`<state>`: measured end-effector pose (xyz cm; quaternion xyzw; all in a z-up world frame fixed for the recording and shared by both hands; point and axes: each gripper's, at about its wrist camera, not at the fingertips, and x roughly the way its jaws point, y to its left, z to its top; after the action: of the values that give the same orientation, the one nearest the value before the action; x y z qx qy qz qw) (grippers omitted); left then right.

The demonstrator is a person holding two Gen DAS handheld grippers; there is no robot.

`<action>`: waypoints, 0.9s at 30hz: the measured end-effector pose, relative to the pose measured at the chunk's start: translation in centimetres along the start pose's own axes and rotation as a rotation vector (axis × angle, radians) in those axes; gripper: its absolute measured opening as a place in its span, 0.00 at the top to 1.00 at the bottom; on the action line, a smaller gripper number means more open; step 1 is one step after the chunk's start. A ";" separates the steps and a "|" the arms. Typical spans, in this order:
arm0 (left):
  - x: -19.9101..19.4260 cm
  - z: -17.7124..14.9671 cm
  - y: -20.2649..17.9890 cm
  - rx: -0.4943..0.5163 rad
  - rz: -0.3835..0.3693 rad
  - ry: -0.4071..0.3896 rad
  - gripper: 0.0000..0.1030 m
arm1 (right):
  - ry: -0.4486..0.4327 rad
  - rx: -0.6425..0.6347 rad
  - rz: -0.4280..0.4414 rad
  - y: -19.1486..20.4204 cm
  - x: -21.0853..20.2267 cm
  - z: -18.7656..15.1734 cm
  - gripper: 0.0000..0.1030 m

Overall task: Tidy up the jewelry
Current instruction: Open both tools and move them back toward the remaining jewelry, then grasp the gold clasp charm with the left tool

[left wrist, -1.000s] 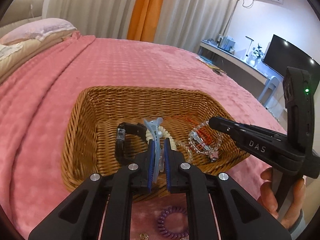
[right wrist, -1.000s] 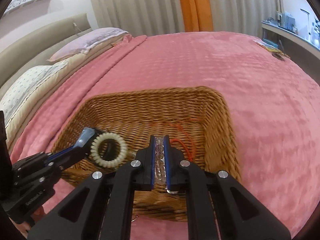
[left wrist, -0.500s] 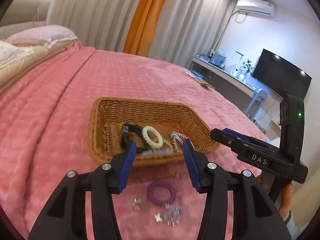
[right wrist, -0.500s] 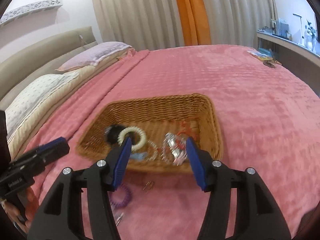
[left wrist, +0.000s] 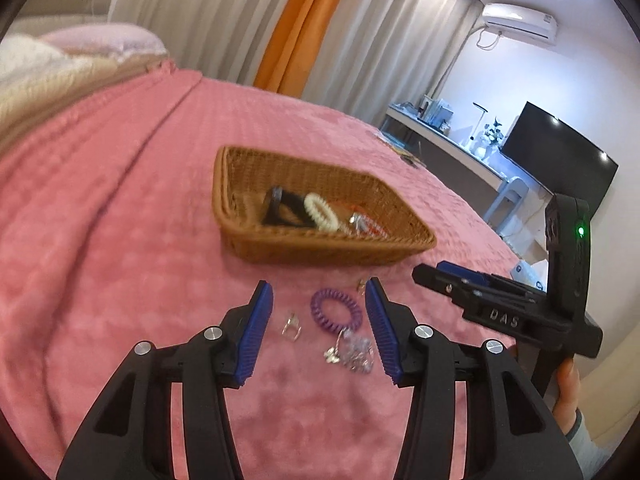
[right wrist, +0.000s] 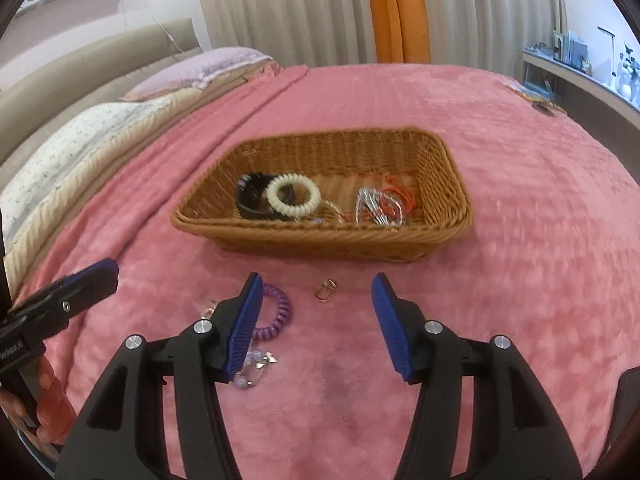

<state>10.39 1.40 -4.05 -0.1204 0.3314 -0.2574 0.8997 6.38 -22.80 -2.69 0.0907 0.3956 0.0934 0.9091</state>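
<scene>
A wicker basket (left wrist: 328, 256) (right wrist: 320, 240) on the pink bed holds a cream coil hair tie (right wrist: 293, 195), a black band (right wrist: 250, 196) and a silver chain with orange cord (right wrist: 382, 206). In front of it on the blanket lie a purple coil hair tie (left wrist: 336, 309) (right wrist: 276, 312), a silvery charm cluster (left wrist: 352, 350) (right wrist: 256, 364), a small clip (left wrist: 291, 324) and a gold ring (right wrist: 326, 290). My left gripper (left wrist: 319, 286) hangs open over the purple tie, empty. My right gripper (right wrist: 318, 280) is open and empty just right of it, above the gold ring.
Pillows (right wrist: 100, 132) and a headboard line the bed's left side. Curtains (right wrist: 320, 12) hang behind. A desk (left wrist: 448, 136) and a dark screen (left wrist: 560, 156) stand off the bed's right edge. A hand (left wrist: 568, 384) grips the right tool's handle.
Both grippers were shut on pieces over the basket, then opened and left them inside. Both have since pulled back toward me, to the loose items in front of the basket.
</scene>
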 end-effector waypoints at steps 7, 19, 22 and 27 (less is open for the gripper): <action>3.7 -1.3 2.1 -0.049 0.021 0.113 0.55 | 0.090 0.049 -0.008 -2.2 5.2 -1.0 0.59; 8.2 -2.5 0.0 0.121 0.153 0.240 0.55 | 0.104 0.009 -0.030 -1.3 6.3 -1.6 0.59; 8.5 -2.4 -0.3 0.146 0.195 0.237 0.67 | 0.098 -0.064 -0.075 0.2 6.4 -1.9 0.59; 8.3 -2.5 -0.5 0.164 0.197 0.230 0.88 | 0.108 -0.095 -0.087 0.7 6.8 -1.9 0.59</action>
<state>13.92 -3.65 -10.20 0.0165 0.4204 -0.2063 0.8834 9.50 -20.34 -8.54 0.0250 0.4427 0.0770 0.8930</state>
